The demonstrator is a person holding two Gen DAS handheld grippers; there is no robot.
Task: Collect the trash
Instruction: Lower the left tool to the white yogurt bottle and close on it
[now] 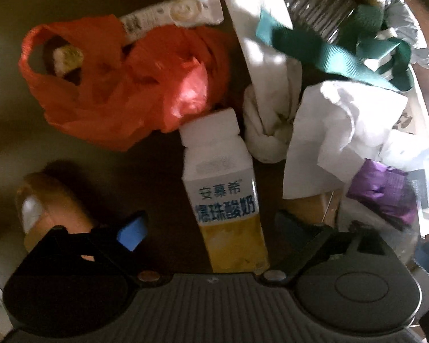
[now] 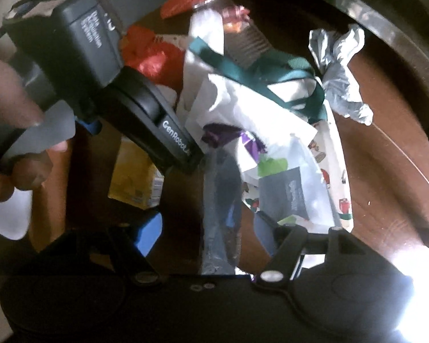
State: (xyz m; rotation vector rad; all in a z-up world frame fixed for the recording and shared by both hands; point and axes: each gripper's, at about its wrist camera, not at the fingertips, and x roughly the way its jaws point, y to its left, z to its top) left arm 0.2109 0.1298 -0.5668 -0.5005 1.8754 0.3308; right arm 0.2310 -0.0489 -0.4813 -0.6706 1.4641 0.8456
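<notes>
Left wrist: my left tongs (image 1: 210, 230) gape wide astride the yogurt bottle (image 1: 224, 191) lying on the counter (image 1: 11, 131), pads clear. Right wrist: my right tongs (image 2: 206, 230) stand wide around a clear wrapper (image 2: 218, 217), unpinched.

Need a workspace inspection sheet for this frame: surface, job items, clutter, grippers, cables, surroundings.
Surface: dark brown wooden table, sunlit in patches.
Job's things: yogurt carton lying flat; orange plastic bag; white snack wrapper; crumpled white paper; purple wrapper; clear plastic sleeve; crumpled foil.
Clutter: green ribbon draped over the heap; bread roll at the left.
Grippers: left gripper open, carton between its fingers; right gripper open around the plastic sleeve.
Cables: nothing seen.
Surroundings: dark round rim at the table edge.
</notes>
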